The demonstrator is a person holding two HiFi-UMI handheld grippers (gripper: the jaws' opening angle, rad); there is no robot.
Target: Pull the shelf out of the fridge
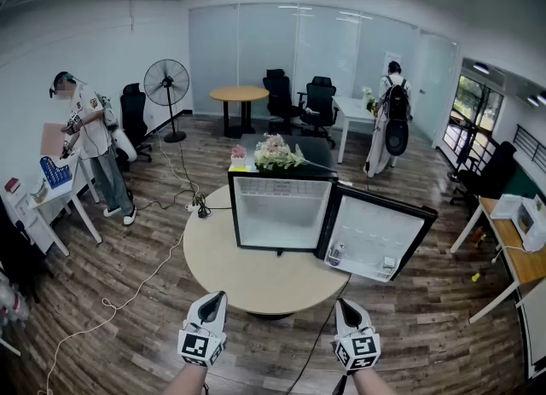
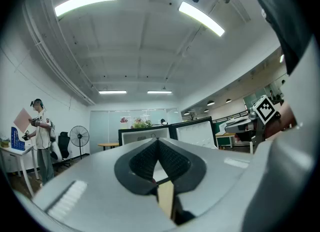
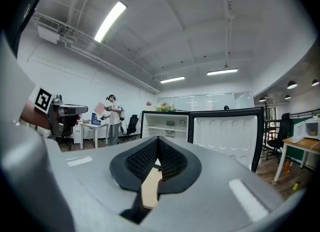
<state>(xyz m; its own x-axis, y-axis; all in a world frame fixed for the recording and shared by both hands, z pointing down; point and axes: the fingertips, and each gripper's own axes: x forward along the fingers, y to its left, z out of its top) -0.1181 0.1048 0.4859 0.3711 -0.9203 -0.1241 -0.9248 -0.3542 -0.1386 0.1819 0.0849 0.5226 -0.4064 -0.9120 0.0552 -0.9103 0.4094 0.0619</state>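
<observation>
In the head view the fridge (image 1: 232, 214) stands mid-frame on a round table (image 1: 230, 274), its door open to the right, and the left gripper (image 1: 217, 298) and right gripper (image 1: 345, 304) hover at the bottom edge. In the left gripper view the jaws are pressed together and empty. In the right gripper view the jaws are likewise together, and the shelf (image 3: 166, 129) sits inside the fridge at centre.

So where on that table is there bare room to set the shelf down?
The table is bare on its near half, between the fridge front and the round edge, and in a strip left of the fridge. The right is crowded by the open door, and flowers sit on the fridge top.
</observation>
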